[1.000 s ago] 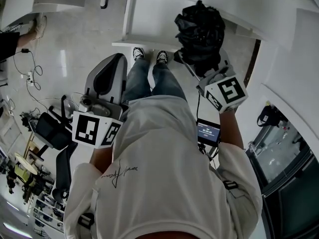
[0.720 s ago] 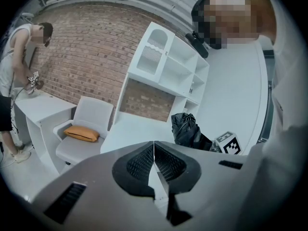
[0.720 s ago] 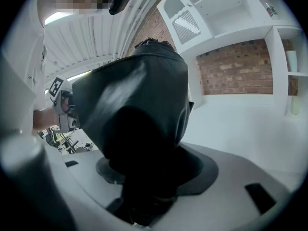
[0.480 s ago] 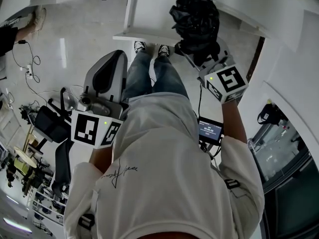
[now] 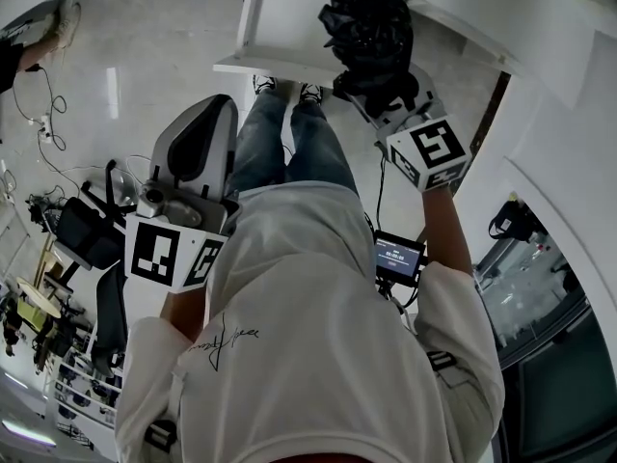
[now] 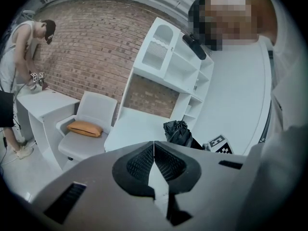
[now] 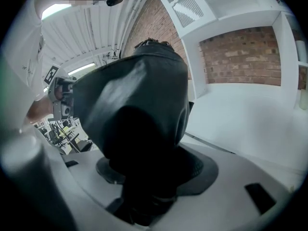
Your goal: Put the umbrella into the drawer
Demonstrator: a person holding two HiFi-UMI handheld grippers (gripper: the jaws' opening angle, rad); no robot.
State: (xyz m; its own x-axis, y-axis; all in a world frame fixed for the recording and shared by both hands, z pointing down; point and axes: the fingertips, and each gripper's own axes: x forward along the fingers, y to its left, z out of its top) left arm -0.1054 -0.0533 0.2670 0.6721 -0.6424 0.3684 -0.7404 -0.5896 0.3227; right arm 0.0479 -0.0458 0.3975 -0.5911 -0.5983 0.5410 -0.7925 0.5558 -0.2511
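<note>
A folded black umbrella [image 5: 368, 37] stands up out of my right gripper [image 5: 390, 99], which is shut on its lower end; in the right gripper view the umbrella [image 7: 137, 105] fills the middle and hides the jaws' tips. It hangs over the edge of a white desk [image 5: 289, 22]. In the left gripper view the same umbrella [image 6: 177, 133] shows small, beyond the jaws. My left gripper [image 5: 183, 177] is held low at the person's left side, its jaws closed together with nothing between them [image 6: 154, 150]. No drawer is visible in any view.
A white shelf unit [image 6: 175, 64] rises over the desk against a brick wall [image 6: 91, 47]. A white armchair with an orange cushion [image 6: 85, 128] stands left of the desk. Another person [image 6: 21, 66] works at a far table. Cables and chairs crowd the floor [image 5: 77, 230].
My right gripper has carried the umbrella a little up and left, further over the desk. The left gripper has sunk slightly lower and leftward.
</note>
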